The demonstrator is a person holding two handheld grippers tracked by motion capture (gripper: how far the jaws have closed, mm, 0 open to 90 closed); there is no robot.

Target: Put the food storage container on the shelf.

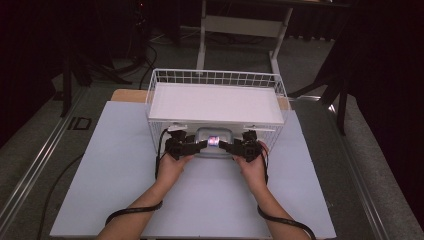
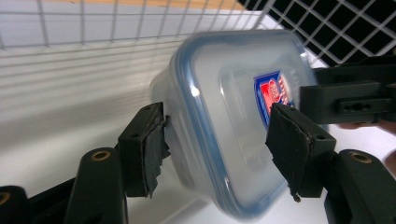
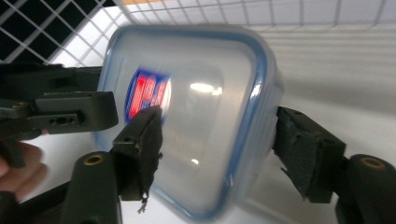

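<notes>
Person's two hands at a white table (image 1: pixel 115 180), one clear lidded food container (image 1: pixel 214 141) pinched by left gripper (image 1: pixel 196 145) and right gripper (image 1: pixel 229 146), one white wire basket (image 1: pixel 165 77) behind.

We see a pale bench (image 1: pixel 115 190) whose far edge shows bare wood. Behind it, on the grey floor (image 1: pixel 310 55), stand the white legs of another table (image 1: pixel 240 25). Black cables (image 1: pixel 145 55) lie on the floor at far left, and dark stand legs (image 1: pixel 75 70) rise beside them. Black curtains (image 1: pixel 390 75) hang at right.
</notes>
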